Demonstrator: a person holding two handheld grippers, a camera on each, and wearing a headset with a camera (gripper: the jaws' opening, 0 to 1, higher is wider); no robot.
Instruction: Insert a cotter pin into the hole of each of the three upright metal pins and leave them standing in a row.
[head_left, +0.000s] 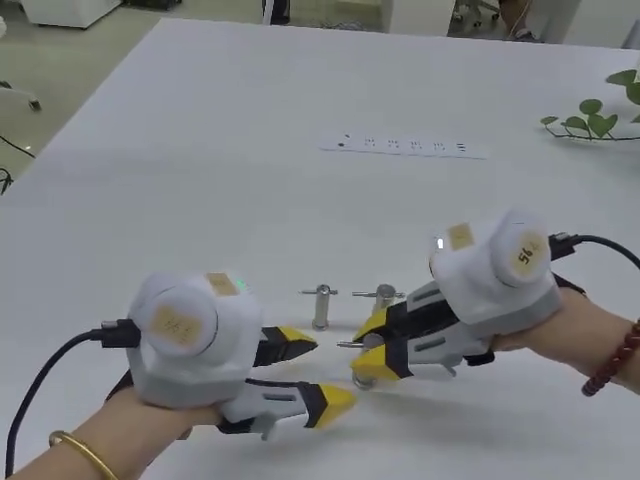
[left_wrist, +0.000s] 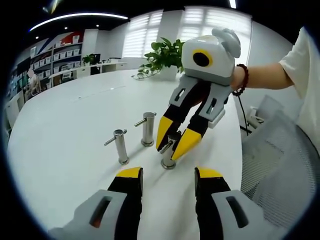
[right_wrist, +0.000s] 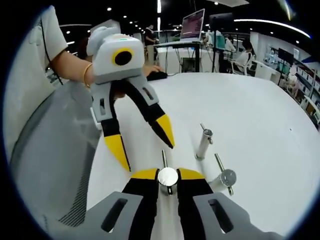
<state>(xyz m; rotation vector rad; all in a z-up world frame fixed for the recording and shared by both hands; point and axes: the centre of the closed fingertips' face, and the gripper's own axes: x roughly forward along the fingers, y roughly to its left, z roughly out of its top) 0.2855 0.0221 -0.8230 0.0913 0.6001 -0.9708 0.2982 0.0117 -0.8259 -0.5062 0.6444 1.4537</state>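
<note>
The right tongs (head_left: 372, 345) sit at centre right of the head view, jaws clamped on the held pin (head_left: 362, 380). In the right gripper view these tongs (right_wrist: 167, 176) rise from the bottom edge and grip the held pin (right_wrist: 168, 175) just below its round head, with a thin cotter (right_wrist: 163, 157) running through it. In the left gripper view the right tongs (left_wrist: 172, 146) come down from the upper middle onto the held pin (left_wrist: 168, 159), which stands upright with its foot on the white counter (left_wrist: 65, 125).

The left tongs (head_left: 318, 370) are at lower left of the head view, jaws apart and holding nothing. The left gripper view has these tongs (left_wrist: 169, 173) at its bottom edge, near the held pin but not touching it. They also appear at upper left of the right gripper view (right_wrist: 145, 150).

Two more pins stand upright nearby. The second pin (head_left: 321, 305) (left_wrist: 120, 146) (right_wrist: 204, 142) carries a cotter (left_wrist: 109, 141) through its top. So does the third pin (head_left: 385, 297) (left_wrist: 147, 128) (right_wrist: 225, 177), just beside it.
</note>
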